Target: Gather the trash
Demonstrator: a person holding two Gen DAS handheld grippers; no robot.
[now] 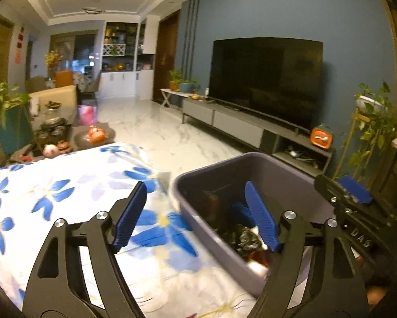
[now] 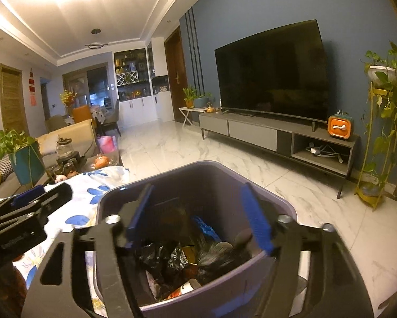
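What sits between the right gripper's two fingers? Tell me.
In the right wrist view, the open right gripper frames the grey bin, with trash inside it: crumpled black bags and a blue brush-like item. Nothing is gripped.

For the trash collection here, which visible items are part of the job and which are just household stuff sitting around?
Part of the job:
- grey bin
- crumpled black wrappers in it
- left gripper, open
- right gripper, open over the bin

Lying about:
- floral cloth
- television
- orange box
- potted plant
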